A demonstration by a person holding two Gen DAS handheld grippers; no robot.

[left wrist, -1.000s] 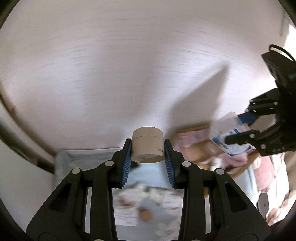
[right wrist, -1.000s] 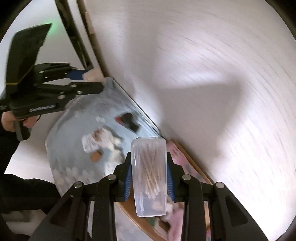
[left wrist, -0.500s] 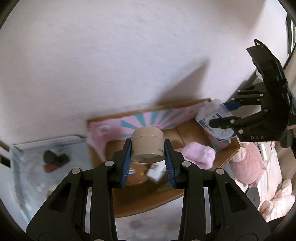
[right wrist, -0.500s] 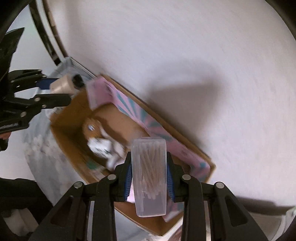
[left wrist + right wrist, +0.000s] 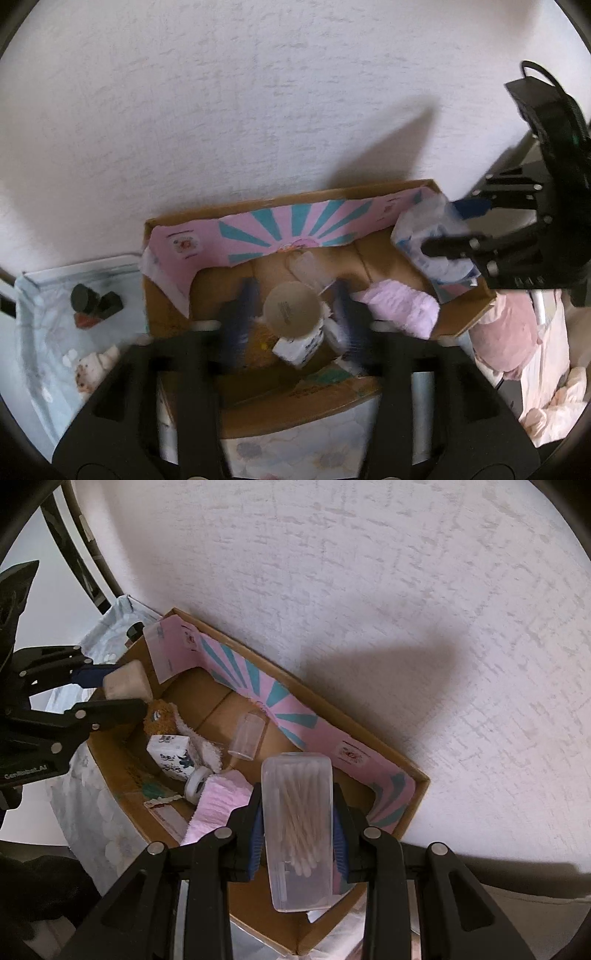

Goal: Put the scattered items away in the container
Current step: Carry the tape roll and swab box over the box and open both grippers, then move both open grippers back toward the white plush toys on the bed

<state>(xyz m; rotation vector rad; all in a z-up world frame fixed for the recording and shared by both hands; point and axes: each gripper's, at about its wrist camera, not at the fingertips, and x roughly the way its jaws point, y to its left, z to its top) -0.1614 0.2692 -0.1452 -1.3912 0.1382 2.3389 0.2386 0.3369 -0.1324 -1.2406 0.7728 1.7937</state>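
Observation:
A cardboard box (image 5: 463, 325) with a pink and teal inner flap stands against the wall; it also shows in the right wrist view (image 5: 421, 777). My left gripper (image 5: 293, 314) is open over the box, its fingers blurred and spread. The beige round jar (image 5: 292, 312) sits free between them, clear of both pads, above the items in the box. In the right wrist view the jar (image 5: 125, 681) is beside the left gripper (image 5: 110, 690). My right gripper (image 5: 297, 832) is shut on a clear case of cotton swabs (image 5: 297, 823) over the box's right end.
Inside the box lie a pink cloth (image 5: 218, 801), a tissue pack (image 5: 171, 755), a tape roll (image 5: 195, 781), a clear cup (image 5: 247, 738) and a plush toy (image 5: 160, 712). Black items (image 5: 94, 301) and crumpled bits lie on the blue patterned cloth (image 5: 44, 332) left of the box.
My left gripper has opened and let go of the beige jar over the box. Both grippers have moved further over the box, which looms larger. The right still holds the swab case.

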